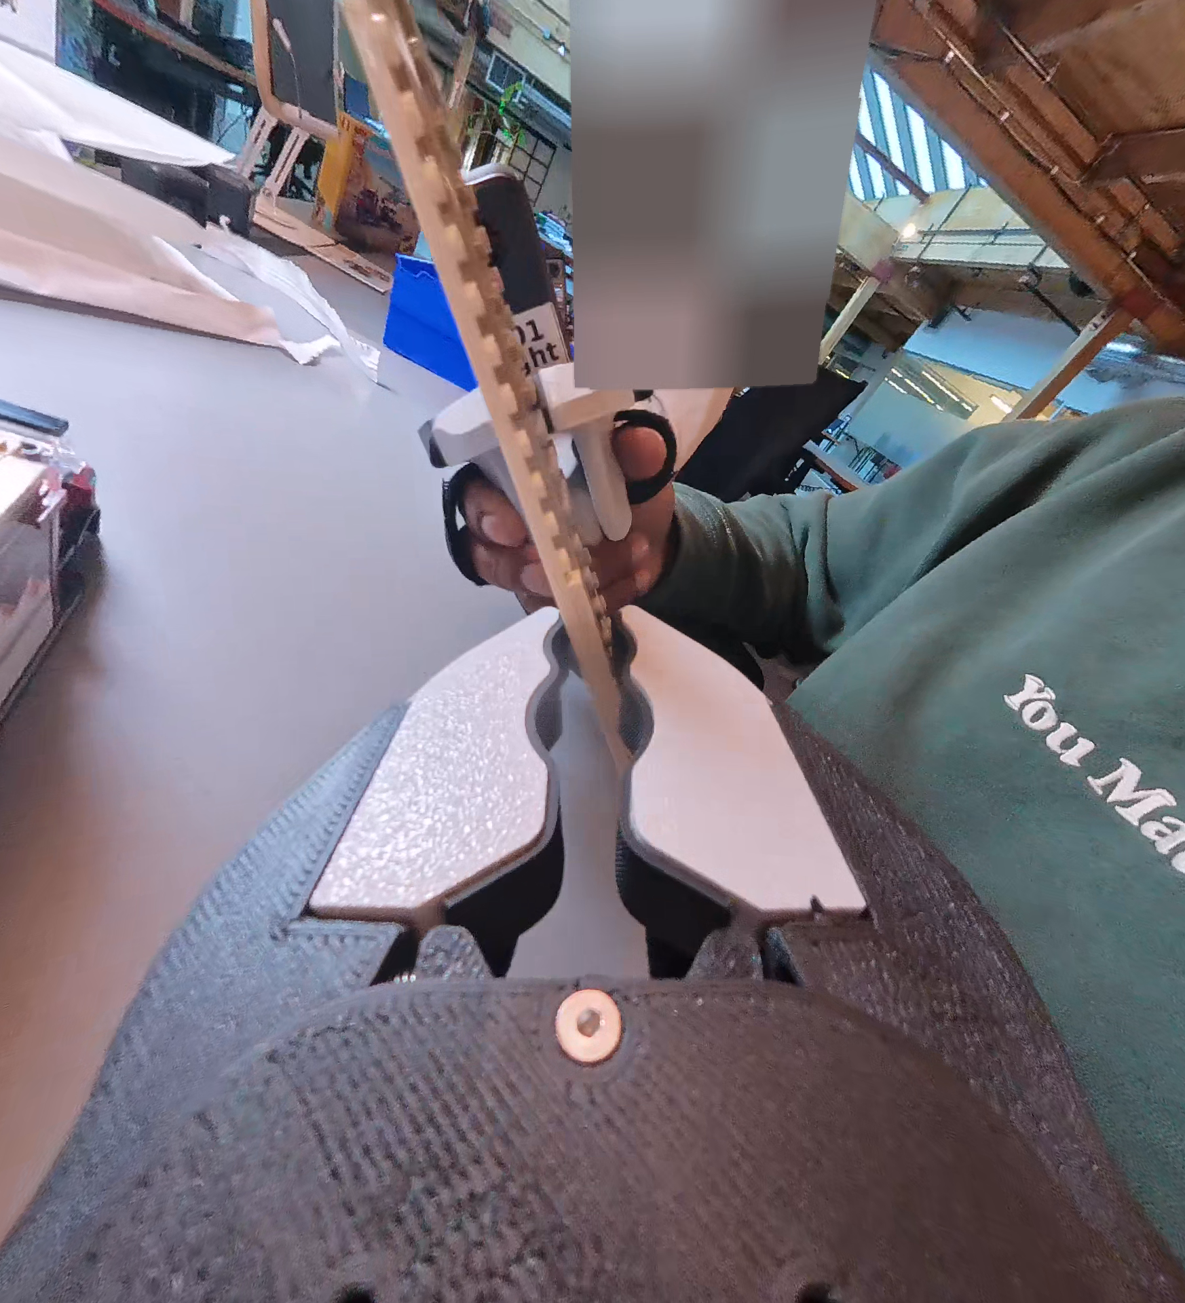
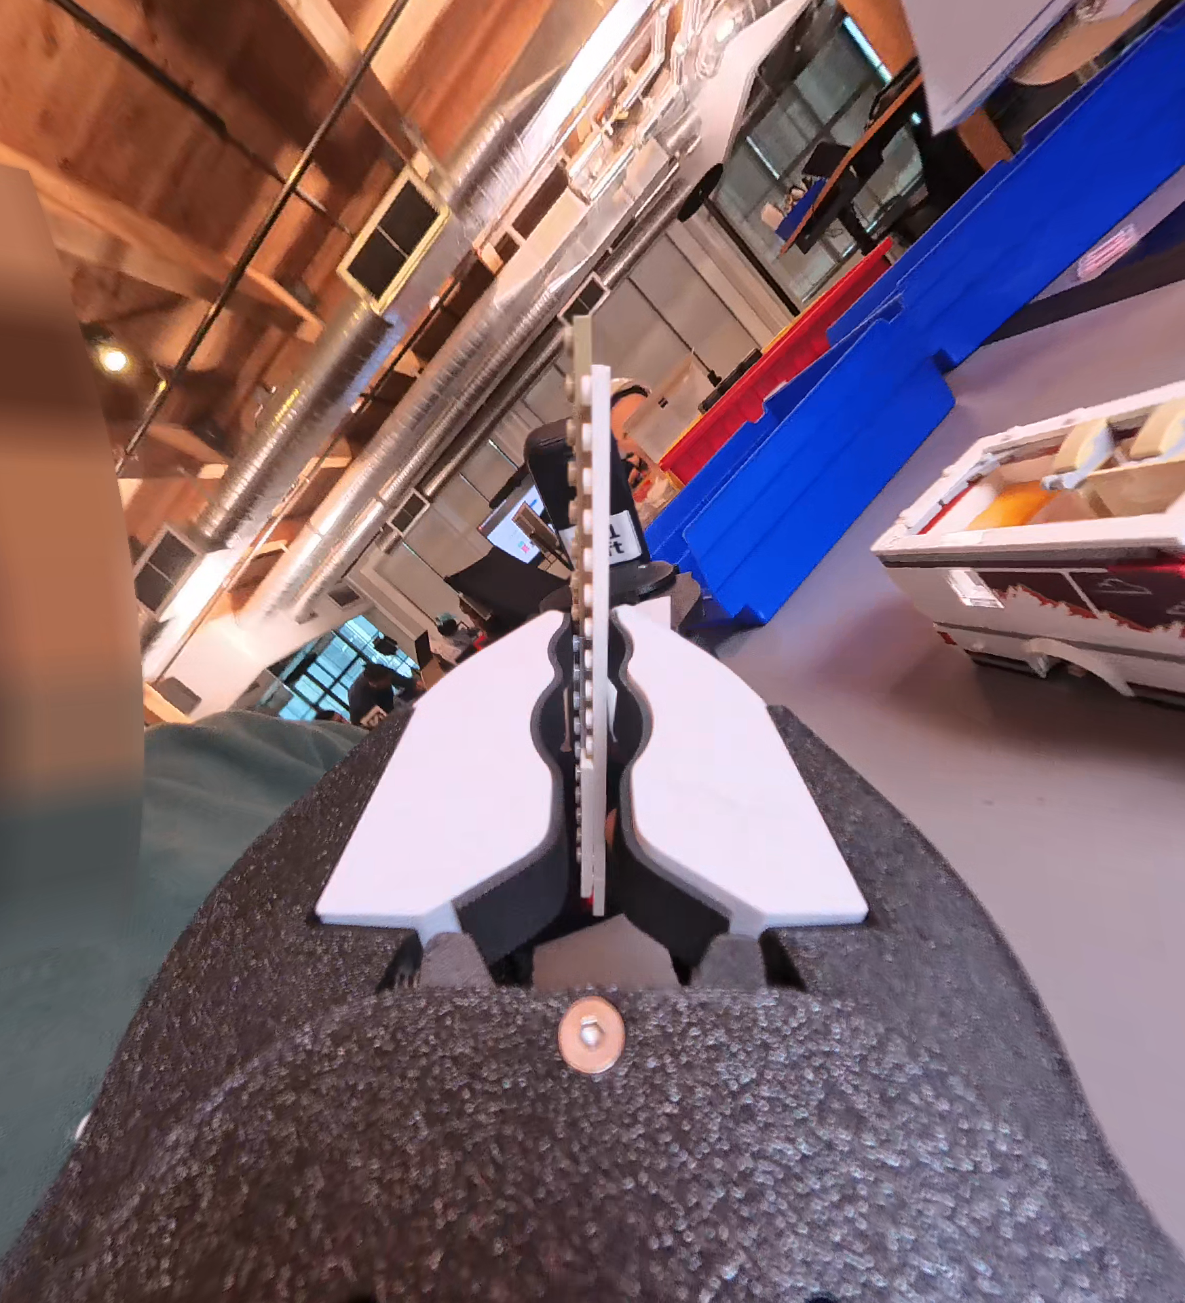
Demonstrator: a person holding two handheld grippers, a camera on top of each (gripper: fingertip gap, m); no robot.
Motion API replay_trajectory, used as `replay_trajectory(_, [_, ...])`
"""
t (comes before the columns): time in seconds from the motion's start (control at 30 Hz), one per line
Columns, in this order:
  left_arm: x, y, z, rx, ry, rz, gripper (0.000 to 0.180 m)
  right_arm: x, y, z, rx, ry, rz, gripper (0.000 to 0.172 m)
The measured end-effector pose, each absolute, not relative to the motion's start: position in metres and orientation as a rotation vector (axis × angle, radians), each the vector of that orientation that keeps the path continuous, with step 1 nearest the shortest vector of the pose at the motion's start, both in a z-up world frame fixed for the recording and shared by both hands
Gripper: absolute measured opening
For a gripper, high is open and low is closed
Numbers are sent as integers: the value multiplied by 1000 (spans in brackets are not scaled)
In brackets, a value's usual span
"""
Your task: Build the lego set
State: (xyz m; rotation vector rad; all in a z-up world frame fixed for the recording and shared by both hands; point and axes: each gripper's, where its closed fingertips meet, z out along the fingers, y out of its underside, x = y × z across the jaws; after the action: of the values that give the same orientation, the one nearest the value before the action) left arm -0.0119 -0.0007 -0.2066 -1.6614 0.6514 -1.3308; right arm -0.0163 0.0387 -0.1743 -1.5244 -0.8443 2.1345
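- My left gripper (image 1: 593, 634) was closed on the lower end of a thin studded plate (image 1: 505, 331), tan and white, seen edge-on; the fingers (image 1: 463, 761) pinched its flat faces.
- My right gripper (image 2: 593, 634) clamped the same studded plate (image 2: 593, 493) farther along, so I judged the two grips steadied it in the air.
- Beyond the plate, the left view showed a hand (image 1: 561, 536) working the right gripper's handle and a green sleeve (image 1: 787, 564); the right view did not.
- Right of the plate, the right view showed a white brick-built vehicle (image 2: 1069, 564) on the grey table (image 2: 999, 846) and blue bins (image 2: 857, 437) behind.
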Motion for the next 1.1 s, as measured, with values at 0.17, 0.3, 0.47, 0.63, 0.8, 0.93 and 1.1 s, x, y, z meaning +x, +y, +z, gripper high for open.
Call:
replay_trajectory(0.17, [-20,-1,-209,-1707,558,-1538,9,-17,41,-179,-1538,-926,2075,15])
replay_trajectory(0.3, [-20,-15,-221,-1798,627,-1671,9,1,49,-170,-1458,-1064,1981,33])
replay_trajectory(0.47, [-23,-26,-241,-1929,782,-1647,9,23,53,-190,-1530,-1341,1797,22])
replay_trajectory(0.63, [-30,-24,-254,-2011,810,-1680,9,29,38,-212,-1591,-1539,1710,5])
replay_trajectory(0.8, [-39,-6,-271,-2090,759,-1561,11,29,43,-232,-1823,-1464,1680,5])
replay_trajectory(0.93, [-51,17,-279,-2118,803,-1145,35,31,59,-250,-2087,-1159,1722,5])
replay_trajectory(1.1, [-46,21,-297,-2120,1075,-554,76,36,73,-267,-2254,-861,1734,5])
